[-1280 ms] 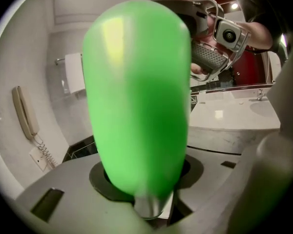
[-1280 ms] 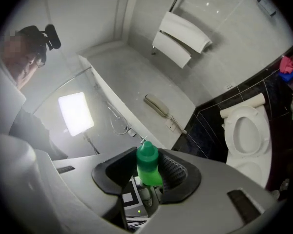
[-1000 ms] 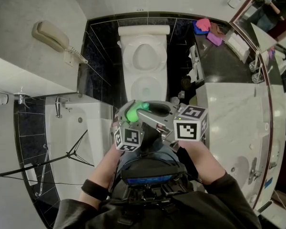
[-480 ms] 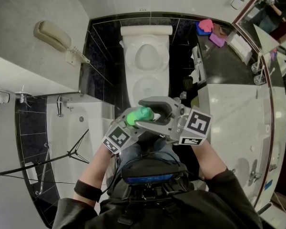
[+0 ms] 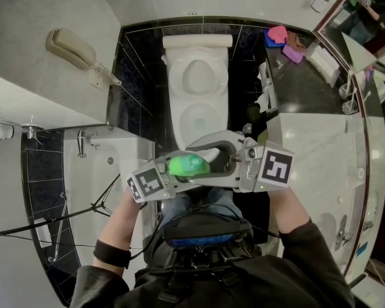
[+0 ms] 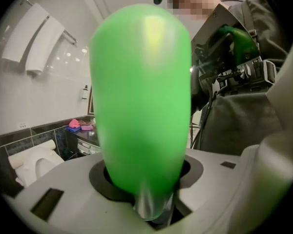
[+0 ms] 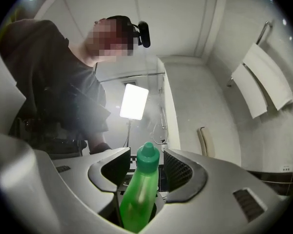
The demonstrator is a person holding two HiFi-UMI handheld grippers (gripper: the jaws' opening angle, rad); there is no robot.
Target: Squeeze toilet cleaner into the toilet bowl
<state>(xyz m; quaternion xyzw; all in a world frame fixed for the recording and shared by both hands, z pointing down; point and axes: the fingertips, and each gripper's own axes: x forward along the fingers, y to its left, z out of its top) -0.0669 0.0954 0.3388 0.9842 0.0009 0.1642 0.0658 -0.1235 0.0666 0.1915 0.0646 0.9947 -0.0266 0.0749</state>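
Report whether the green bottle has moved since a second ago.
Yes: in the head view the green bottle has shifted down the picture, away from the toilet, toward the person.

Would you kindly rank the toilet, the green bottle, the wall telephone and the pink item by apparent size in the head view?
1. toilet
2. wall telephone and green bottle: about alike, and the bottle is nearer the camera and partly covered, so unranked
3. pink item
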